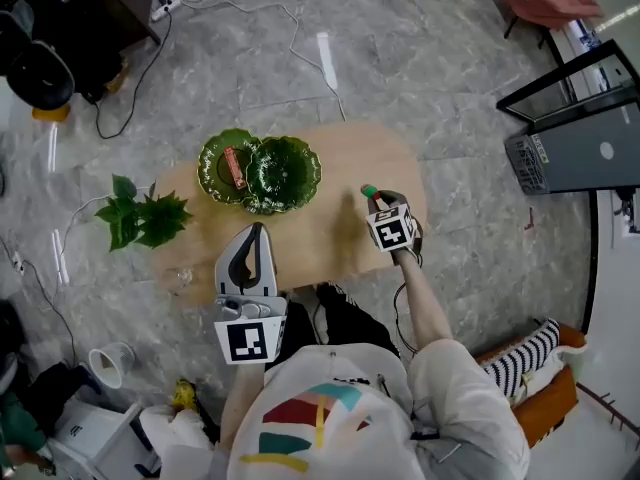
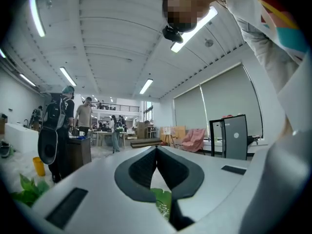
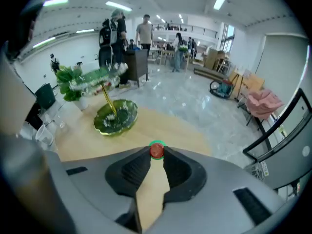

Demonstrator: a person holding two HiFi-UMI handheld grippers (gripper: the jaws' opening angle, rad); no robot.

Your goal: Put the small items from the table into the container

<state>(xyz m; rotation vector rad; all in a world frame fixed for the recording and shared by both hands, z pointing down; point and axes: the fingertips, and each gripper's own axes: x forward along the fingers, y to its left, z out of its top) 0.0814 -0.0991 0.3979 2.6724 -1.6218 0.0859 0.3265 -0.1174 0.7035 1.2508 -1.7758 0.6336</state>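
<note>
- My right gripper (image 1: 372, 196) has its jaws clamped on a small red-and-green item (image 3: 156, 150) over the bench's (image 1: 330, 243) right end. It is too small for me to tell what it is.
- My left gripper (image 2: 156, 148) has its jaws together with nothing in them, above the front edge.
- Each marker cube (image 1: 391, 231) shows a black-and-white square pattern.
- Two green dishes (image 1: 310, 163) sit touching near the far edge, and the left one holds an orange-red piece (image 1: 233, 168).
- In the left gripper view, only a sliver of green dish shows below the jaws.
</note>
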